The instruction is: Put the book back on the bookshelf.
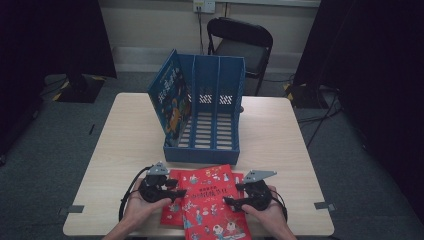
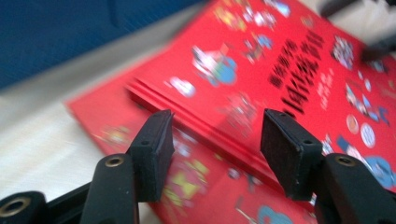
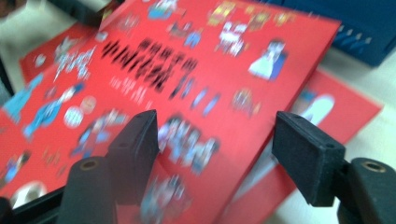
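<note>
Two red picture books (image 1: 212, 202) lie stacked at the near edge of the surface (image 1: 125, 140), and the tongs flank the top one from either side. The left tongs (image 1: 172, 192) sit at its left edge, spread apart; in the left gripper view the top book (image 2: 261, 74) has its edge between the two black pads (image 2: 156, 140), slightly lifted off the lower red book (image 2: 116, 135), though I cannot tell whether the pads touch it. The right tongs (image 1: 234, 196) are at its right edge, likewise released, with the cover (image 3: 187, 79) lying between their pads (image 3: 306, 156) and the lower book (image 3: 336, 109) poking out beyond. Just past both tongs stands a blue file rack (image 1: 205, 112) with a blue book (image 1: 172, 100) leaning in its left slot.
</note>
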The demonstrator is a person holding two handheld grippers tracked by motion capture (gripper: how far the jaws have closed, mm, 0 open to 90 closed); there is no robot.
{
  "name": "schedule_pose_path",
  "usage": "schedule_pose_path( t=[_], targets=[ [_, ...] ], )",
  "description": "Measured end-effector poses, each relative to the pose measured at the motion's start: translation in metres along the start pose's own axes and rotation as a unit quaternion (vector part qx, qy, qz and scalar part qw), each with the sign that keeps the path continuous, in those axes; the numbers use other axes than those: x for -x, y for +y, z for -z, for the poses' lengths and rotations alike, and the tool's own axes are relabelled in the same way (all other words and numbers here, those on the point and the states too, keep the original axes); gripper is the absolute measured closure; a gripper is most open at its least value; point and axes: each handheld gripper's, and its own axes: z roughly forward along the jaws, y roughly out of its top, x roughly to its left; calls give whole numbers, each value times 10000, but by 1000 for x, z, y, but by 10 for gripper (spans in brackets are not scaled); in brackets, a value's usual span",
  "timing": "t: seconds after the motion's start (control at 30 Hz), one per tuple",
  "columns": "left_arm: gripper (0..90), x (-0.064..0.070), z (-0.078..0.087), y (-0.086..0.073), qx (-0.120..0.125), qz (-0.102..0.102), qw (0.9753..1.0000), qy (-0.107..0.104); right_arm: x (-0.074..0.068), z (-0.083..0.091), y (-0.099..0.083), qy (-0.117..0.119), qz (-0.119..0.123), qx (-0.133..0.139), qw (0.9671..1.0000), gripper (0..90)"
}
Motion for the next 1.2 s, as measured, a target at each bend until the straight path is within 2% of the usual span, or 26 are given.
schedule_pose_path(
  t=[0.1, 0.2, 0.27, 0.37, 0.43, 0.63, 0.7, 0.73, 0.77, 0.87, 1.07, 1.17, 1.2],
  targets=[
    [412, 1, -1, -1, 70, 39, 10000, 9, 6, -8, 10, -83, -24, -3, 10000, 293],
    [395, 3, -2, -2, 121, 38, 9999, 24, 9, -14, 12, -130, -66, 16, 9999, 258],
    [380, 4, -4, -1, 153, -47, 9998, 89, 7, -14, 11, -169, -11, 27, 9999, 256],
    [374, 4, -10, 2, 241, 2, 9996, 118, 7, -10, 8, -220, -21, 37, 9997, 279],
    [365, 6, -15, 6, 218, -89, 9996, 142, 9, -6, 4, -258, -73, 62, 9996, 295],
    [362, 6, -23, 14, 193, -136, 9997, 34, 12, 3, -4, -319, -132, 109, 9993, 299],
    [364, 5, -23, 15, 174, -86, 9998, 11, 12, 4, -5, -348, -169, 104, 9992, 299],
    [364, 6, -24, 16, 151, -61, 9999, 22, 12, 4, -4, -363, -171, 89, 9992, 299],
    [365, 7, -25, 17, 111, -150, 9998, 55, 12, 4, -3, -385, -176, 60, 9991, 299],
    [368, 7, -27, 16, 210, -109, 9997, 37, 13, 5, -3, -378, -187, -1, 9991, 296],
    [362, 10, -28, 18, 168, -125, 9998, 65, 17, 7, -8, -319, -300, 104, 9990, 284],
    [364, 12, -28, 18, 155, -46, 9997, -159, 19, 6, -9, -325, -390, 88, 9987, 220],
    [364, 13, -29, 17, 186, -49, 9997, -129, 20, 5, -9, -306, -461, 82, 9984, 215]
  ],
)
